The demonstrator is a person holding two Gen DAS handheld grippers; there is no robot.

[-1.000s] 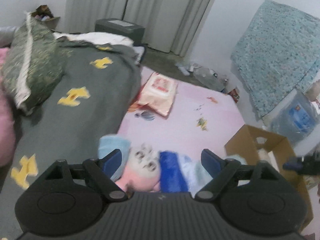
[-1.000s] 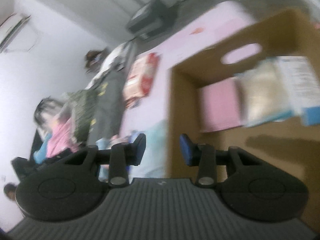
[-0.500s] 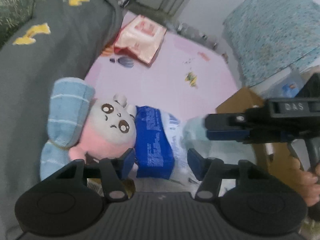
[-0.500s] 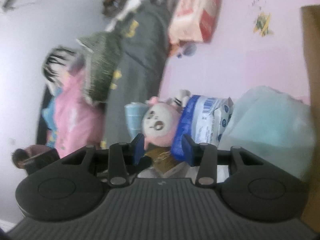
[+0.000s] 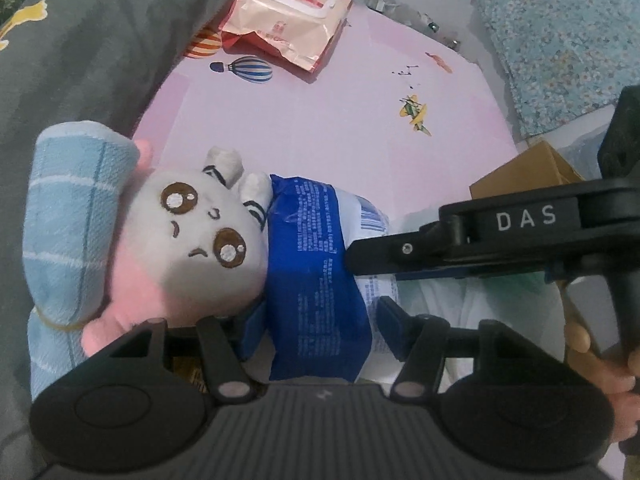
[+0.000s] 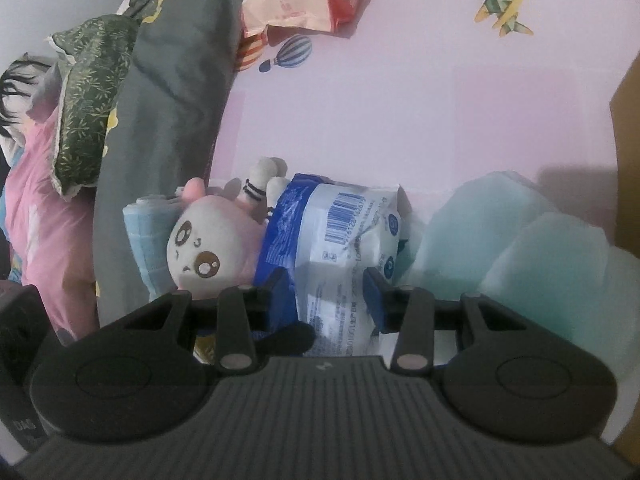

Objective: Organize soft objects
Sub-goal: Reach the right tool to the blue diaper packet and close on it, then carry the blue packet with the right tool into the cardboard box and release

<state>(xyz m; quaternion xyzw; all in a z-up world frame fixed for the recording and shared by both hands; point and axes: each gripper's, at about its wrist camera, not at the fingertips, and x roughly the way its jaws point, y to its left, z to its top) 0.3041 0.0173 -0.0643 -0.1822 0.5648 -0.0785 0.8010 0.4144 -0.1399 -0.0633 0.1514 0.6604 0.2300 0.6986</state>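
A blue and white soft pack [image 5: 316, 280] lies on the pink mat between a pink and white plush toy [image 5: 188, 236] and pale teal soft packs [image 6: 500, 232]. My left gripper [image 5: 320, 324] straddles the pack's near end, jaws open around it. My right gripper [image 6: 328, 292] also straddles the same pack [image 6: 332, 236] with open jaws; it shows from the side in the left wrist view [image 5: 460, 240]. A rolled light blue checked cloth [image 5: 68, 216] lies beside the plush toy [image 6: 212, 244].
A grey blanket [image 5: 80, 52] drapes at the left. A red and cream wipes pack [image 5: 288, 16] lies farther on the pink mat [image 5: 340, 128]. A cardboard box [image 5: 532, 168] stands at the right. A green pillow [image 6: 88, 88] lies on the bed.
Both grippers have moved down and in toward the blue and white pack, which now sits between the fingers of each. The right gripper swung away from the cardboard box.
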